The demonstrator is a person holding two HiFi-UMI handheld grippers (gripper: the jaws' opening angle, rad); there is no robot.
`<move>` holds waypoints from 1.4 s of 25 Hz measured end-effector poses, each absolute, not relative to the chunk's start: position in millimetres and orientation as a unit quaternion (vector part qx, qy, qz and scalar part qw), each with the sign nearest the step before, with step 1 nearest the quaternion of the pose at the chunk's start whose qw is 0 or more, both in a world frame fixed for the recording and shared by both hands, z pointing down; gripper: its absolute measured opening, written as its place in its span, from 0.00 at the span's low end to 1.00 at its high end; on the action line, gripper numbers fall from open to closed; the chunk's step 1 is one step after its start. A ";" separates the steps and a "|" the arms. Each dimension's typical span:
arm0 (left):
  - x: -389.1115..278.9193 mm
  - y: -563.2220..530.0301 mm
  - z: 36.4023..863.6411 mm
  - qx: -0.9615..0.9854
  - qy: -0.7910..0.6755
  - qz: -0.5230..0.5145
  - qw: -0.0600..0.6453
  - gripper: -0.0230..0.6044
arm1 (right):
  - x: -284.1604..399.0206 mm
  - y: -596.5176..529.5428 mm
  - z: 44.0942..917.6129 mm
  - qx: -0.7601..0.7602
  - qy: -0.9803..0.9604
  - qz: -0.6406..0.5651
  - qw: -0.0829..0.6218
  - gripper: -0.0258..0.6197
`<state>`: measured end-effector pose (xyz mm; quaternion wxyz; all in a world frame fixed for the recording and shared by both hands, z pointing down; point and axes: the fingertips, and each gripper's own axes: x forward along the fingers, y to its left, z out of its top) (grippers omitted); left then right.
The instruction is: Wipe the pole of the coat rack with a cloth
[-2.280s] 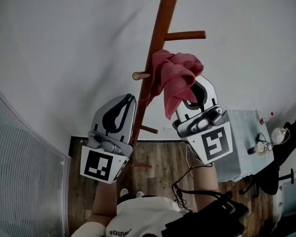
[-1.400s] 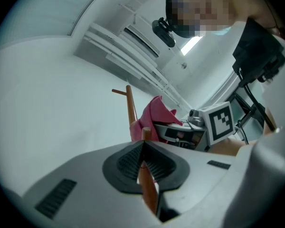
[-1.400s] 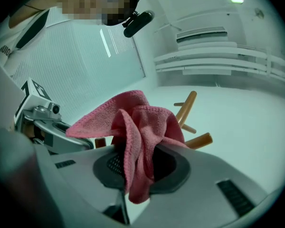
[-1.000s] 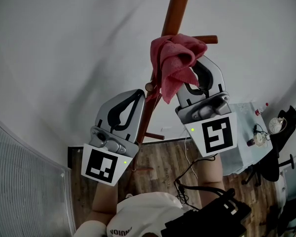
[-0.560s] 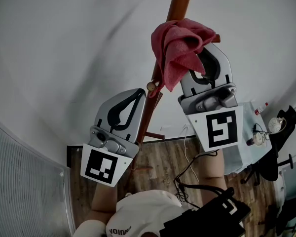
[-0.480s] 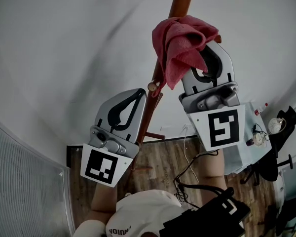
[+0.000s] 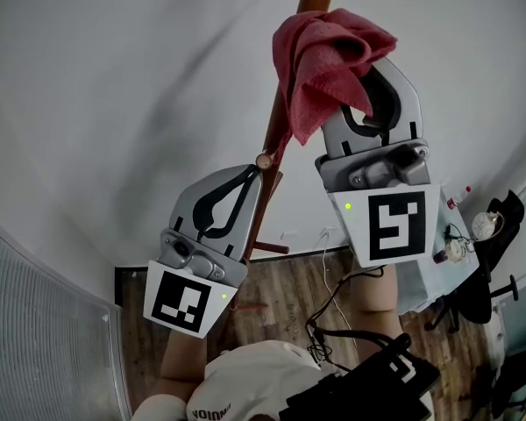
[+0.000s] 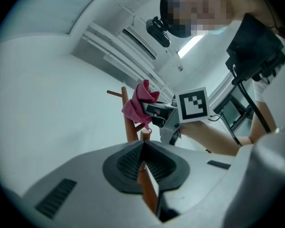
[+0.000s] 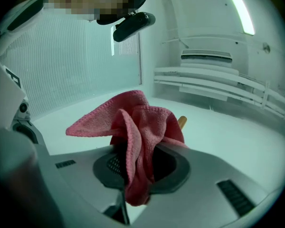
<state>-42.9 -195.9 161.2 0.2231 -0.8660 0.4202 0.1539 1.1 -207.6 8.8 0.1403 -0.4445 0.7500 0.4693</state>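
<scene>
Right claw has moved up the pole over the last 2 s. The cloth used to hang level with the round-ended peg. Now its bulk sits well above that peg, bunched against the pole's right side and touching it. The short side peg seen earlier to the right of the pole is now hidden behind the cloth.

Right claw view: the claw is clenched on the cloth, with a fold pinched between the pads and the rest spilling out the front. A bit of orange wood shows just behind it.

Left claw has not shifted and is low on the pole, just under the round peg. Left claw view: the claw is clamped on the pole, which runs straight through between the pads, so it is steadying the rack. The cloth and the other claw show higher up the same pole.

My read is an upward wipe stroke in progress, with the stretch between the 2 claws likely covered. The upper pole and the part below the left claw probably remain. The cloth only meets 1 side of the pole, so the far side likely needs another pass. The pegs could snag the cloth.
</scene>
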 end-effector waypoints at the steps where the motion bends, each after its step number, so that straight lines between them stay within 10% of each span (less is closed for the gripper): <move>1: -43.1 -196.0 160.8 -0.866 0.420 0.155 0.223 0.06 | 1.2 -208.2 7.0 -0.447 0.748 0.471 0.137 0.17; 35: -43.0 -193.9 164.5 -0.864 0.423 0.165 0.219 0.06 | 11.9 -195.0 44.5 -0.422 0.781 0.439 0.140 0.17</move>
